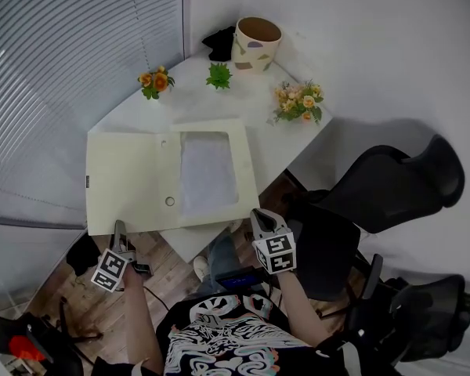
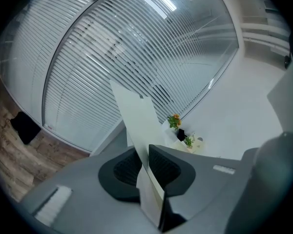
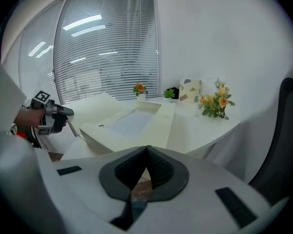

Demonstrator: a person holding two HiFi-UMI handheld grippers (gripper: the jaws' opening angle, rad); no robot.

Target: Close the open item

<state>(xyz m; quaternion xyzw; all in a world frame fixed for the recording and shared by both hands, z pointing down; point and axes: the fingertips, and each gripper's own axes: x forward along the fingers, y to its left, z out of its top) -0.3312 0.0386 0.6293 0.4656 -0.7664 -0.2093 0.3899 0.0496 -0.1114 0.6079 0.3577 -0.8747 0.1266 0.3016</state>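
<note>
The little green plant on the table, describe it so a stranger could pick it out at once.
On the white table, look to the far end, beyond the open cream folder. The green plant stands near the beige pot, between the orange flower bunch and the larger yellow bunch. Unlike them, it is all spiky green leaves, with no blossoms.

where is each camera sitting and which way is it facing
Head view: on the person's head, looking down at the table and open folder; both forearms, the left gripper and right gripper show.
Left gripper view: on the left gripper, facing the blinds; its fingers clamp the folder's cover.
Right gripper view: on the right gripper, facing across the table; its fingers are shut, empty.
Shared: head and right gripper views both show the folder.
</note>
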